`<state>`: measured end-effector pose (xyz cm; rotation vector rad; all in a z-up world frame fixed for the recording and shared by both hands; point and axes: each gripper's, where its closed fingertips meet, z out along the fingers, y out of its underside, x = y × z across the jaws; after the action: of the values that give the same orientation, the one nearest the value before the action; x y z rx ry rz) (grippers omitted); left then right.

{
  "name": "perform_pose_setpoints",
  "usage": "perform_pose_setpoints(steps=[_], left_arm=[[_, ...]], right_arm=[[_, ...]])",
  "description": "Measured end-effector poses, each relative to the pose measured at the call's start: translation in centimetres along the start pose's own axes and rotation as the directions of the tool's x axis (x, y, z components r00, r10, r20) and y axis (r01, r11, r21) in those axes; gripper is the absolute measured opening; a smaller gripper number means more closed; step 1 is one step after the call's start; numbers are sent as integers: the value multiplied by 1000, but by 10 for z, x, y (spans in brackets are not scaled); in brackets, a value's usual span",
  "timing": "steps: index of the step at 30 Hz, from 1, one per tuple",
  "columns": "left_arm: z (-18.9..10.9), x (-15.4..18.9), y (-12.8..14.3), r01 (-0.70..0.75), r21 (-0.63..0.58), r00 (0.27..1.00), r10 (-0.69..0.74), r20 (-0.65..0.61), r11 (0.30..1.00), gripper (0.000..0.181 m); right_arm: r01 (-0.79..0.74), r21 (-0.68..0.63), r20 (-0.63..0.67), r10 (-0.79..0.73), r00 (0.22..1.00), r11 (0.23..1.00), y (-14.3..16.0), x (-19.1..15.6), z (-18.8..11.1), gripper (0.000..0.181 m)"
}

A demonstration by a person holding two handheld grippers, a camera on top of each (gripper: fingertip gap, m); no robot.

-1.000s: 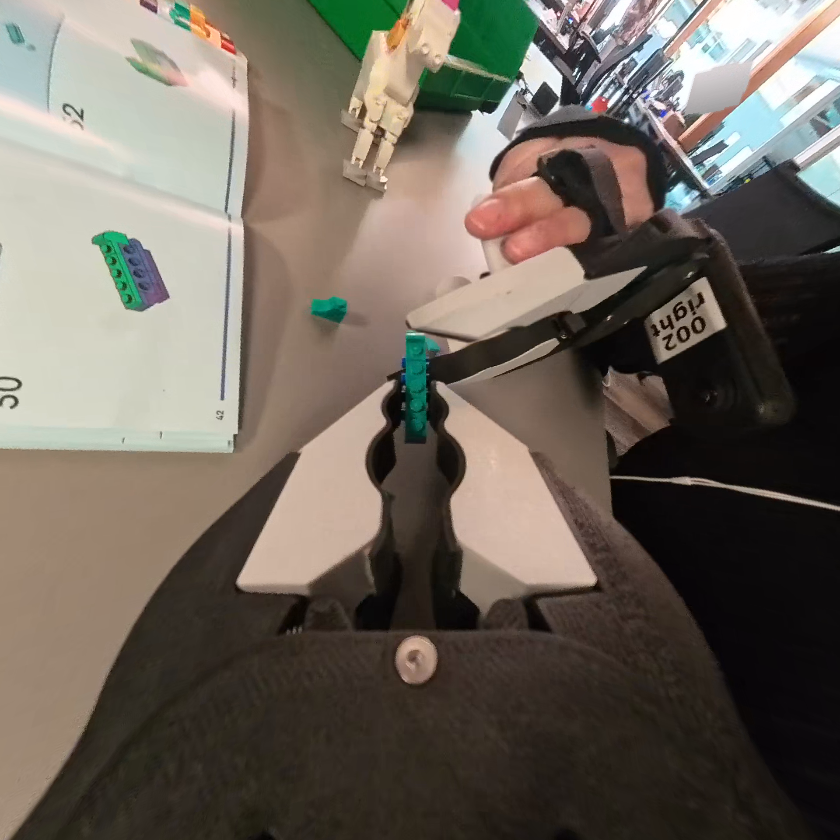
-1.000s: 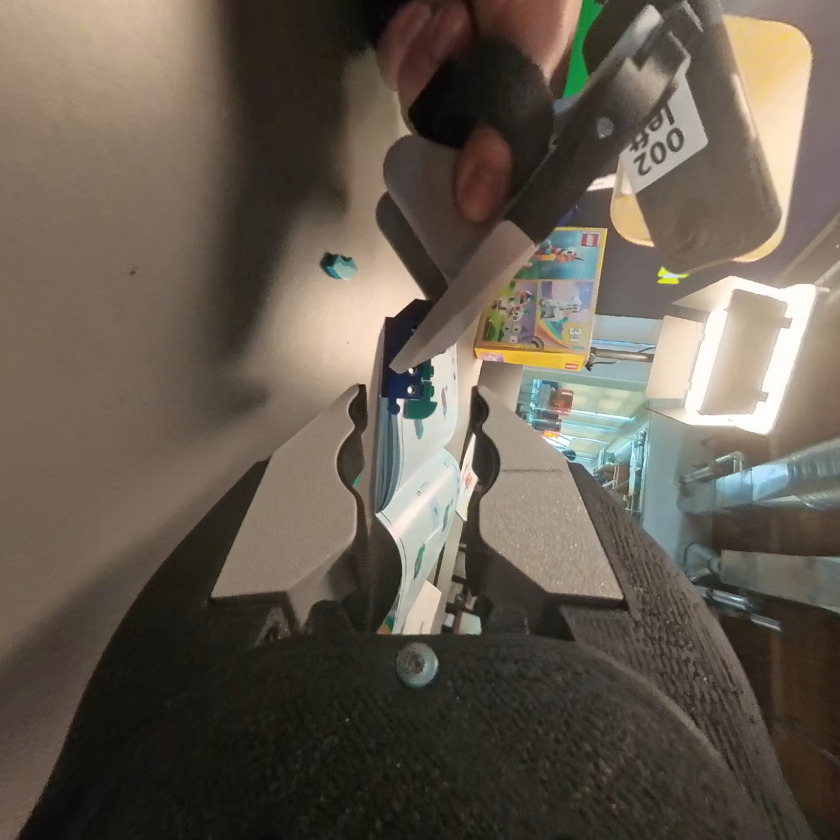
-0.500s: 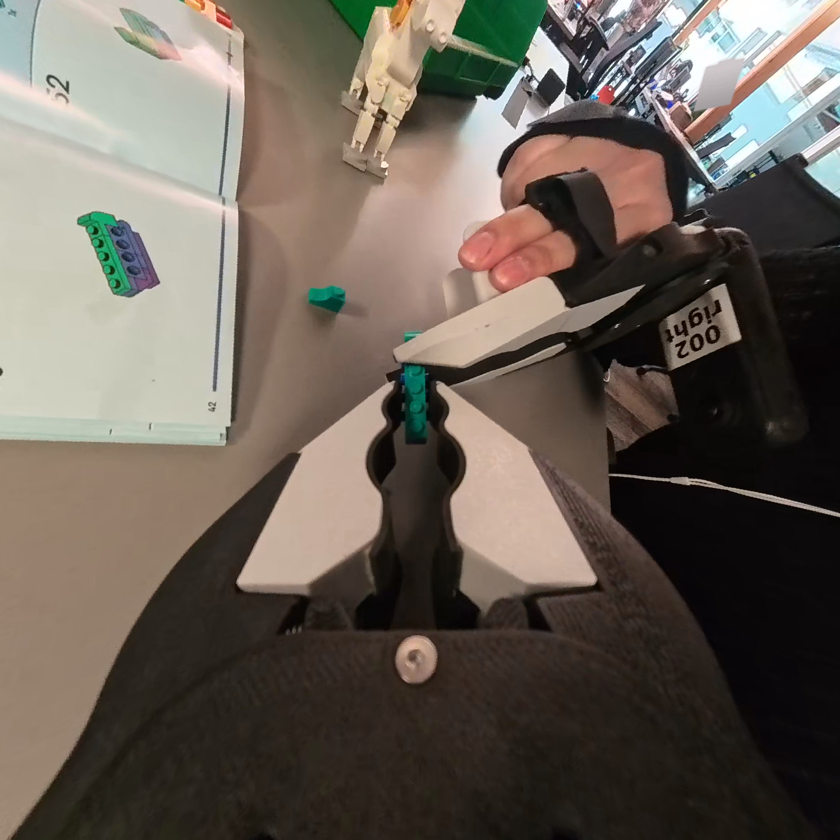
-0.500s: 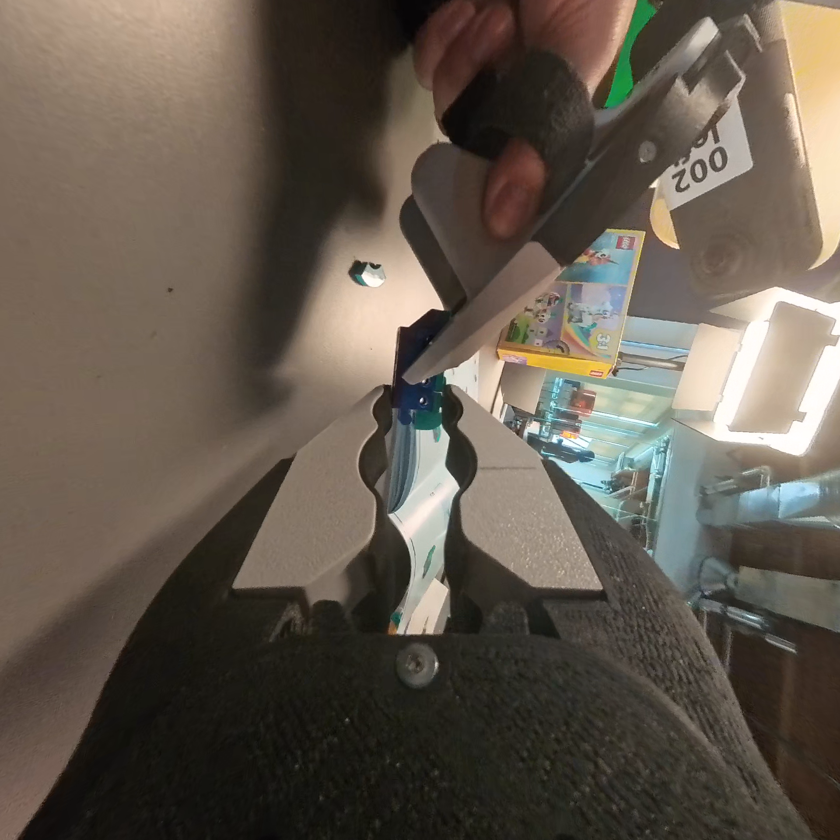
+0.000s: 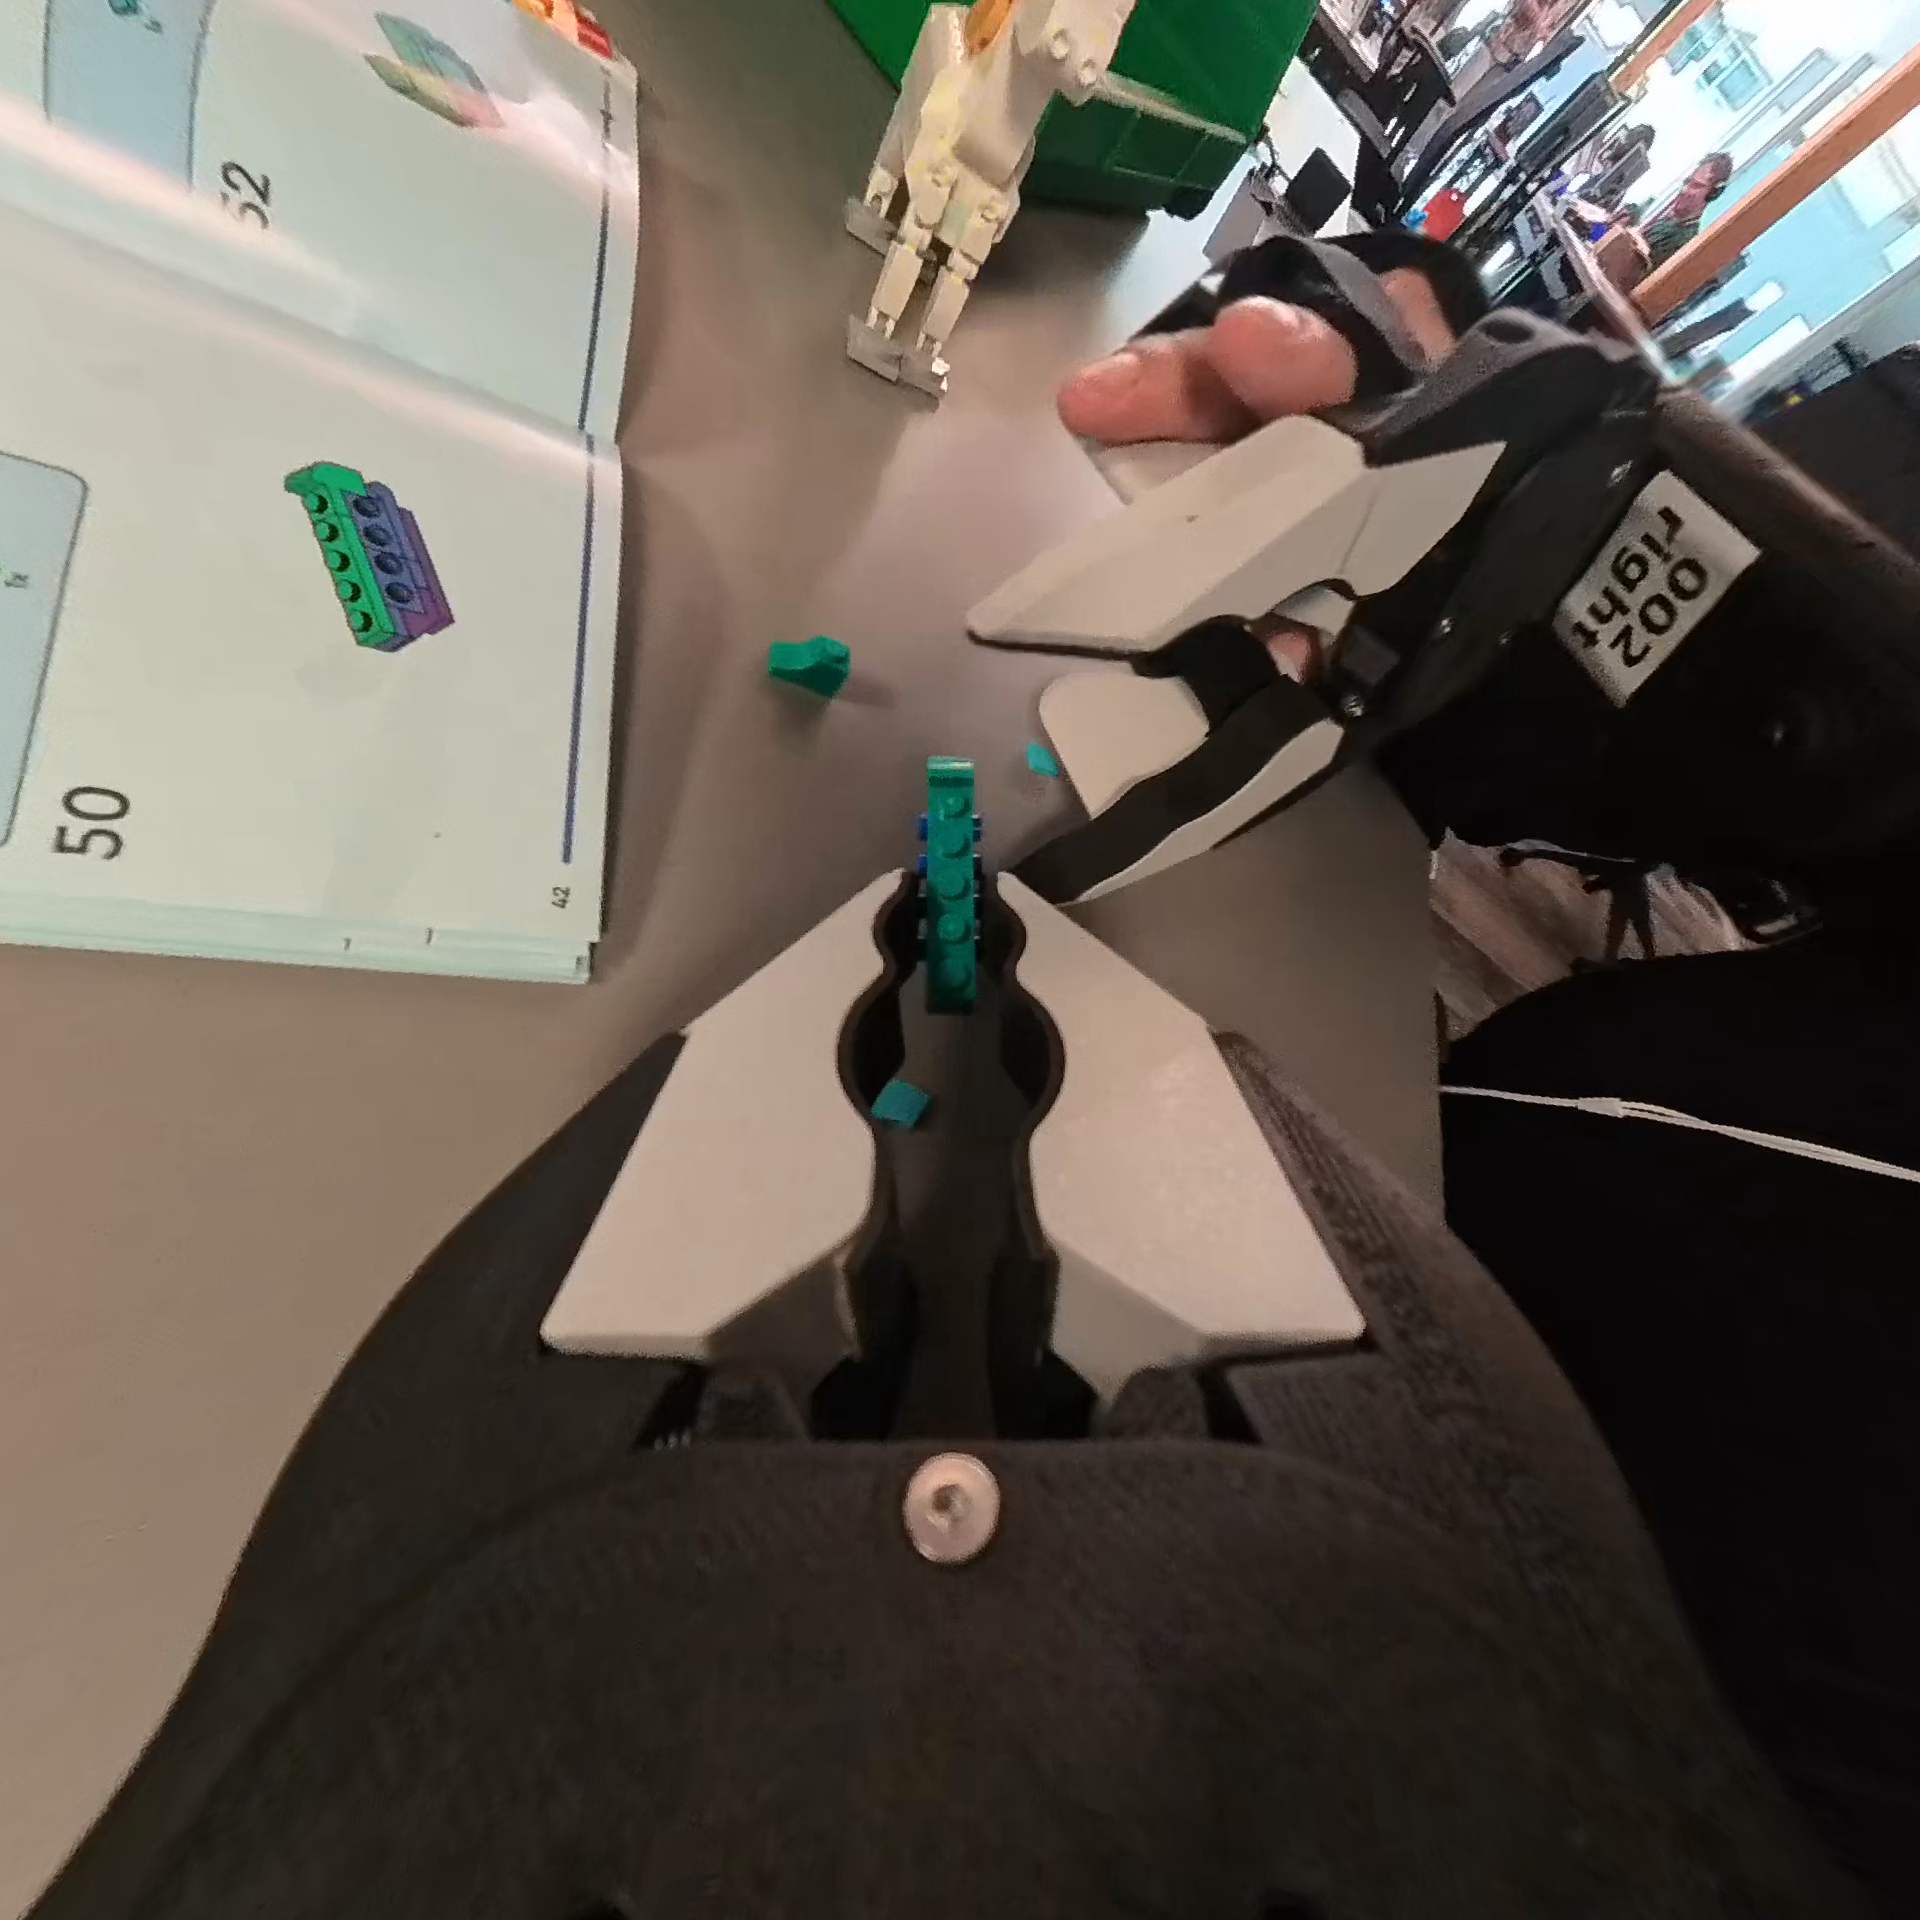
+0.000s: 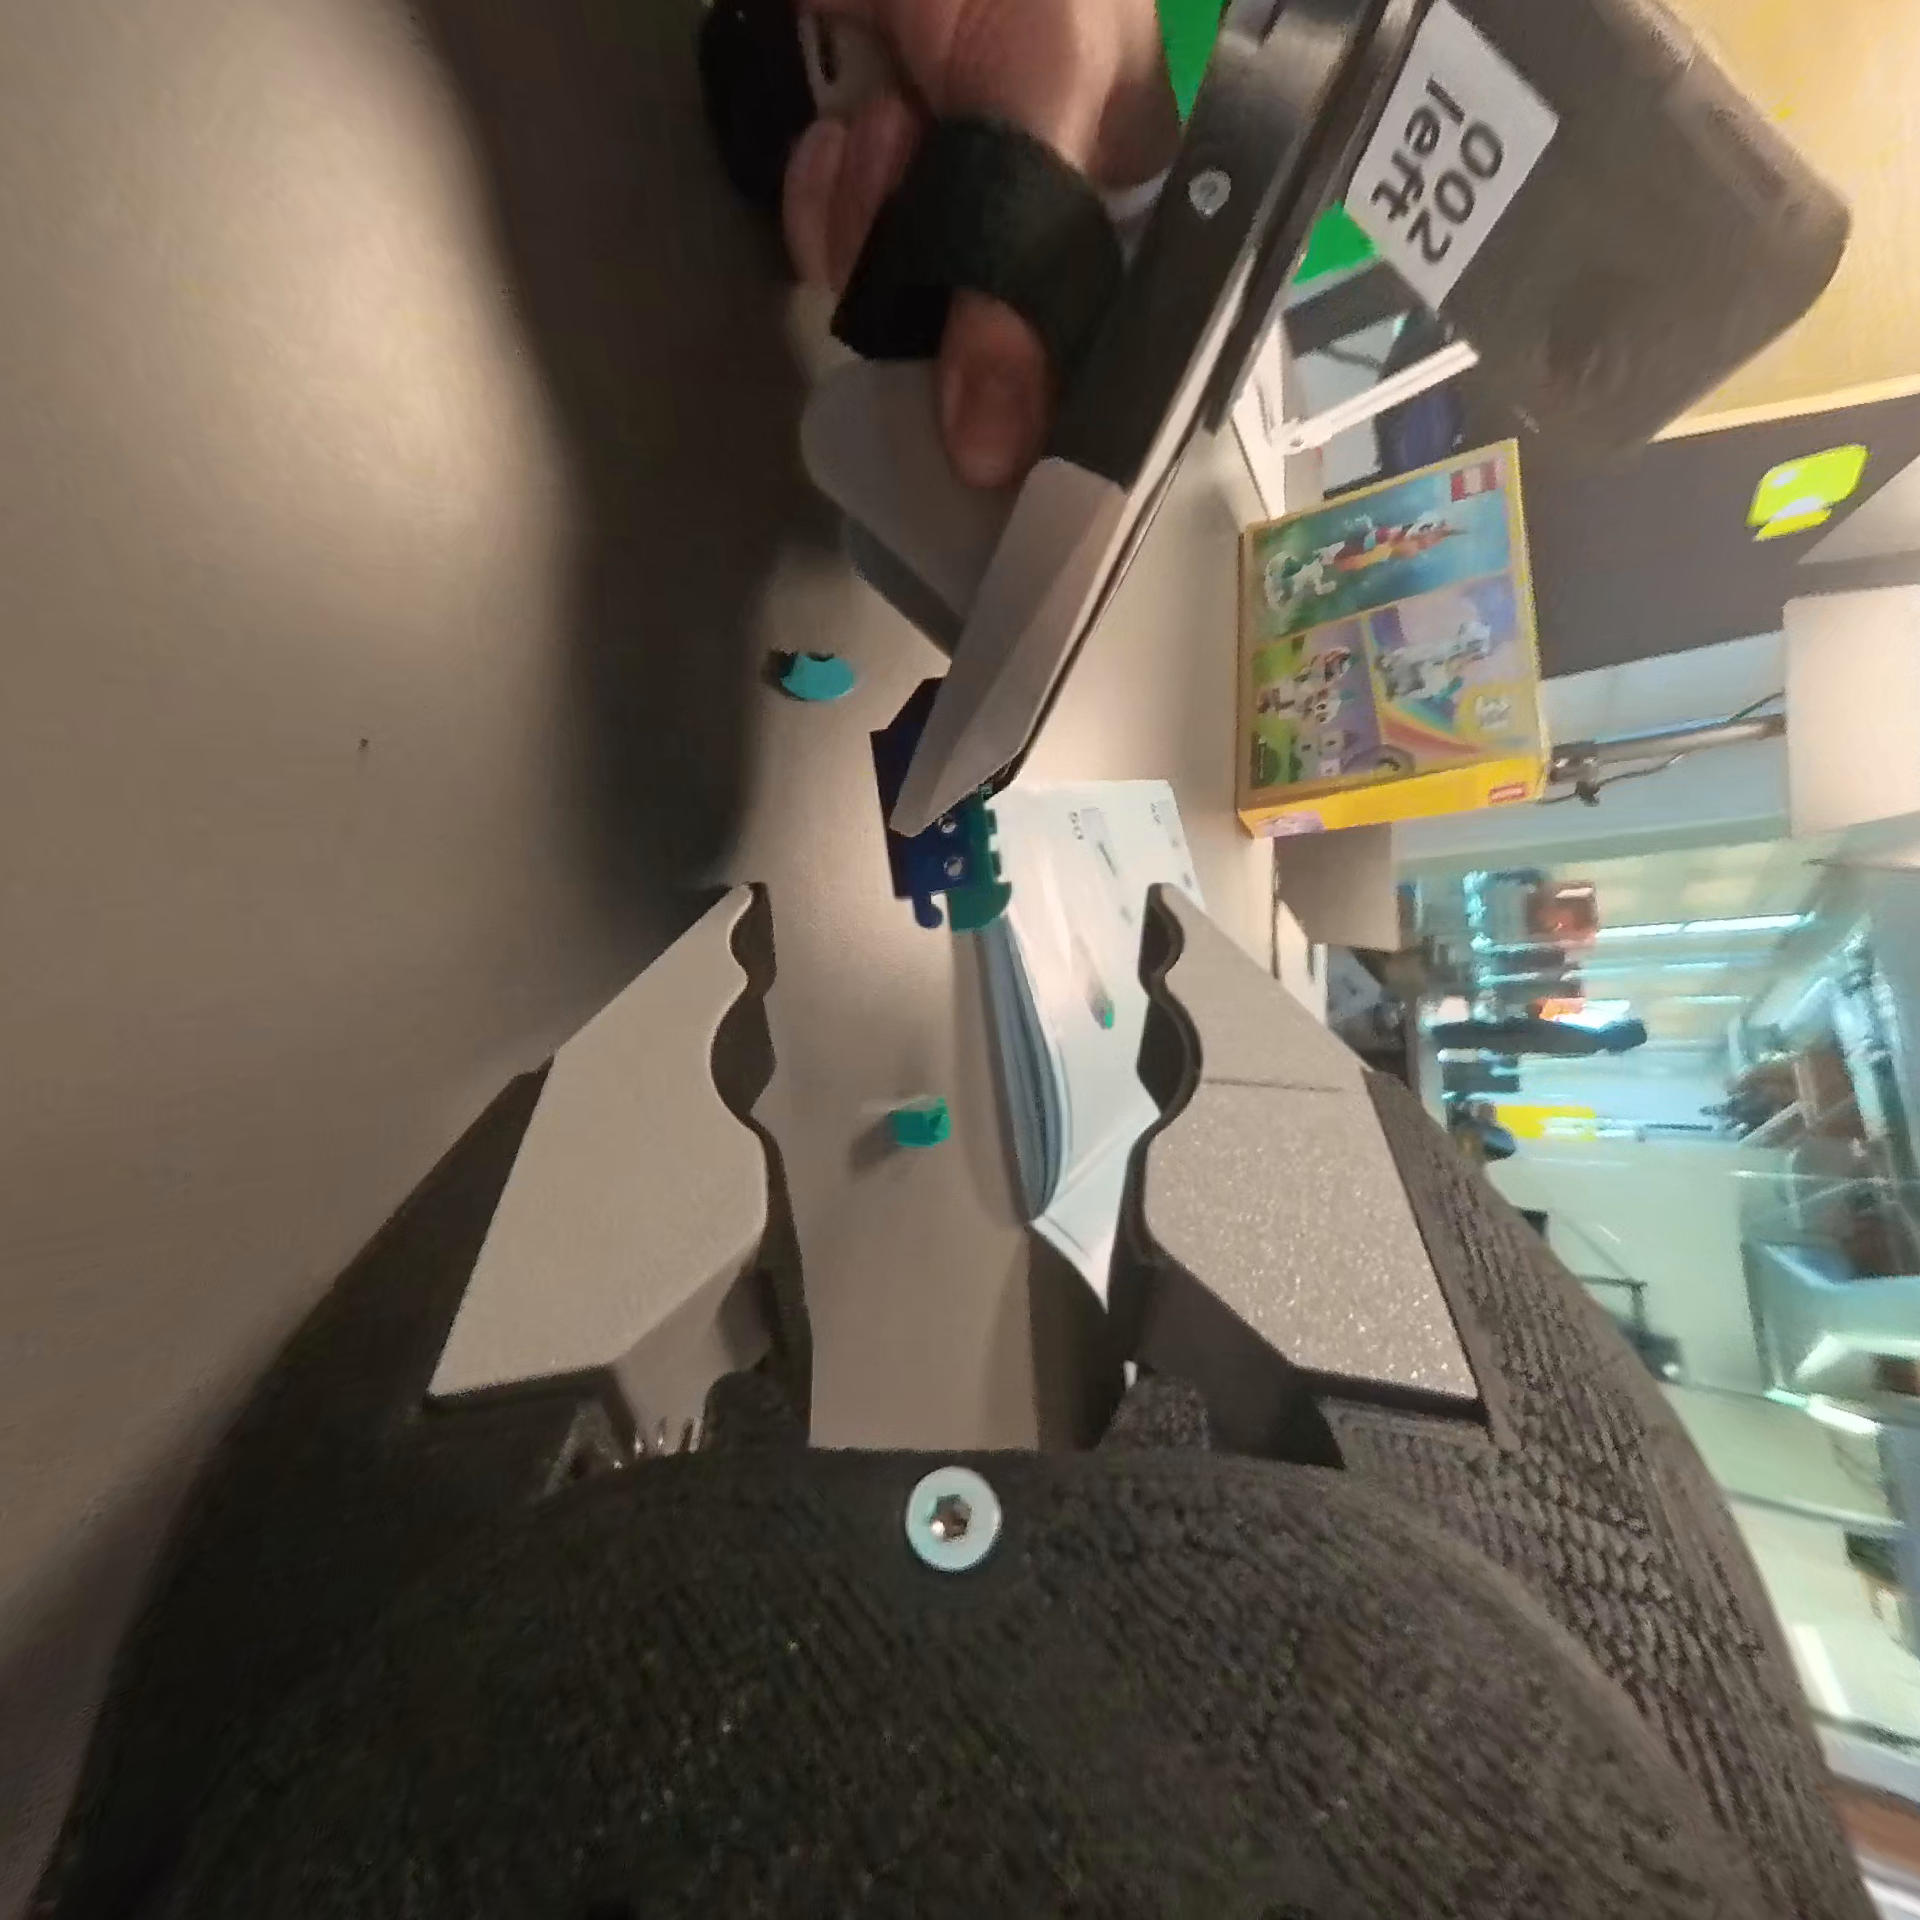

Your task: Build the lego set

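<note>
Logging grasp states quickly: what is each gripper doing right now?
Left gripper: closed on the teal and blue brick stack.
Right gripper: open, holding nothing, close beside the stack.

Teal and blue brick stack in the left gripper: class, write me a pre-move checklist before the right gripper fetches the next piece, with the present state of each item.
1. Left gripper shut on the brick stack: ok.
2. Right gripper open and holding nothing: ok.
3. Right gripper clear of the stack: ok; in the right wrist view a gap shows between its fingertips and the stack.
4. A loose teal piece lies on the table between the right gripper's open fingers: ok.
5. Another teal piece lies free on the table: ok.
6. Instruction booklet open at a build step: ok; whether the stack matches it: cannot tell.
</note>
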<state>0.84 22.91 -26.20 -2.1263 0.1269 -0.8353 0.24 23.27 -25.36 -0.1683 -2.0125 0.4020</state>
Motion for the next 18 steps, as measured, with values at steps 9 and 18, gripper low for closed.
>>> perform_pose_setpoints(steps=[9, 18], left_arm=[[-5, -4, -12, -203, 49, 973, 196, 123, 978, 11], [-10, -4, -21, -283, 98, 951, 265, 161, 954, 11]], right_arm=[[-221, 448, -142, 312, 939, 866, -21, 38, -39, 71], [-137, 453, -303, 297, 906, 881, -14, 53, -39, 49]])
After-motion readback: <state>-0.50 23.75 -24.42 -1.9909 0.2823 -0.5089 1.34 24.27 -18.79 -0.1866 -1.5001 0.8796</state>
